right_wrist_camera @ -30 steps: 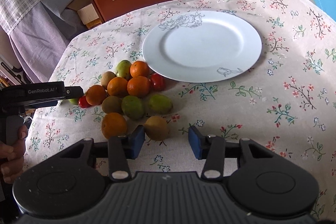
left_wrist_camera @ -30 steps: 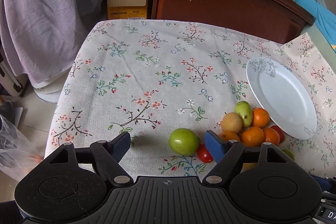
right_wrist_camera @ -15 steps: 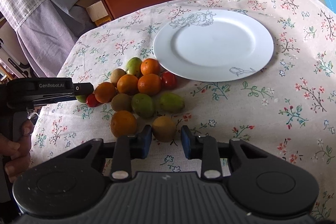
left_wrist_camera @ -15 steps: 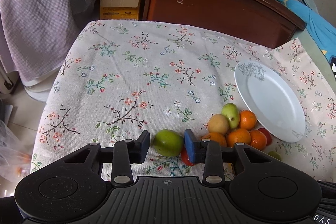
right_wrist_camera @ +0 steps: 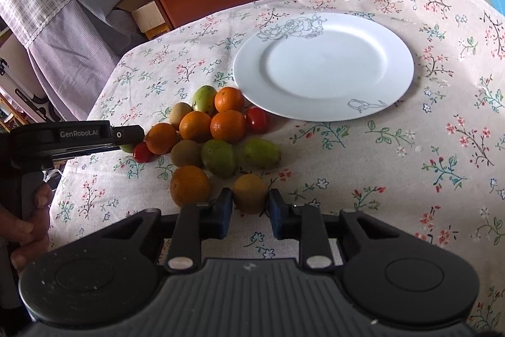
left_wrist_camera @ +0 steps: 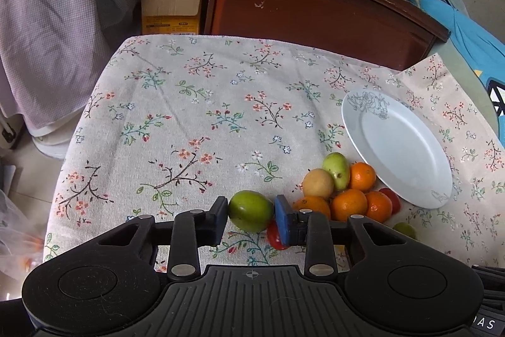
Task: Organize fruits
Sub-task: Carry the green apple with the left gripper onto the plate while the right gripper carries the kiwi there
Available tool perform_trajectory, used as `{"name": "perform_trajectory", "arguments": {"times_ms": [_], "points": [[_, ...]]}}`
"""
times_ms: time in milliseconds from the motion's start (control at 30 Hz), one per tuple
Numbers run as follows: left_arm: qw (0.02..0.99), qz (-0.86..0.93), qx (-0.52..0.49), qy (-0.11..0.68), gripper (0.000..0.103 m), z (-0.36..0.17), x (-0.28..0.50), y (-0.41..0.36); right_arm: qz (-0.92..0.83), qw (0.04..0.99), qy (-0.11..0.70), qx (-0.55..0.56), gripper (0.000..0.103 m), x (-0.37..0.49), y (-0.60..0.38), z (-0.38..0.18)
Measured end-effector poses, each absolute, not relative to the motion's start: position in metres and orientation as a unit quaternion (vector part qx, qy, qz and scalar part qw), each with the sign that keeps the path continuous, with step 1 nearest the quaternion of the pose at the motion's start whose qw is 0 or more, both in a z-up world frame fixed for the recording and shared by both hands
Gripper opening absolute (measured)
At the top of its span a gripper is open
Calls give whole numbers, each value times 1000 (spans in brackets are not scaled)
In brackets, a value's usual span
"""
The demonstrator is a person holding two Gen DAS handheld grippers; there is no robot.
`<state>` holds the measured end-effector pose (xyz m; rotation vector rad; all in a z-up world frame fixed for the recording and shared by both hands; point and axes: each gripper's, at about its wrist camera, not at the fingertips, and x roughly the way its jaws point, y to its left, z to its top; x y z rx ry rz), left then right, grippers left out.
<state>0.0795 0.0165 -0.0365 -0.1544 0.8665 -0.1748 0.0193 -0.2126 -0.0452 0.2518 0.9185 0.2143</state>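
Left gripper has just closed onto the green fruit; right gripper has just closed, pinching the brown fruit. The plate lies beyond the pile, nearer the right gripper.

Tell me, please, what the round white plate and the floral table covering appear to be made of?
Round white plate: probably glazed ceramic, possibly melamine; smooth, glossy, with printed grey line drawings on the rim. Floral table covering: woven fabric, matte, with visible weave and soft folds at the far edge.

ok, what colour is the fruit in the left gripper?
Green fruit, pinched in the left gripper; clearest in the left wrist view.
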Motion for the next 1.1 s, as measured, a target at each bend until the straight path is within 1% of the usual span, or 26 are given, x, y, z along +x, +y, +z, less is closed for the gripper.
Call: {"name": "perform_trajectory", "arguments": {"times_ms": [500, 800, 1100], "points": [[910, -98, -67, 396, 30, -18, 71, 9, 93, 889, 427, 137, 24, 19, -217, -40], [915, -134, -44, 377, 30, -5, 68, -16, 86, 896, 411, 144, 24, 24, -222, -30], [910, -183, -26, 372, 30, 6, 80, -45, 59, 905, 389, 160, 24, 44, -244, -16]]}}
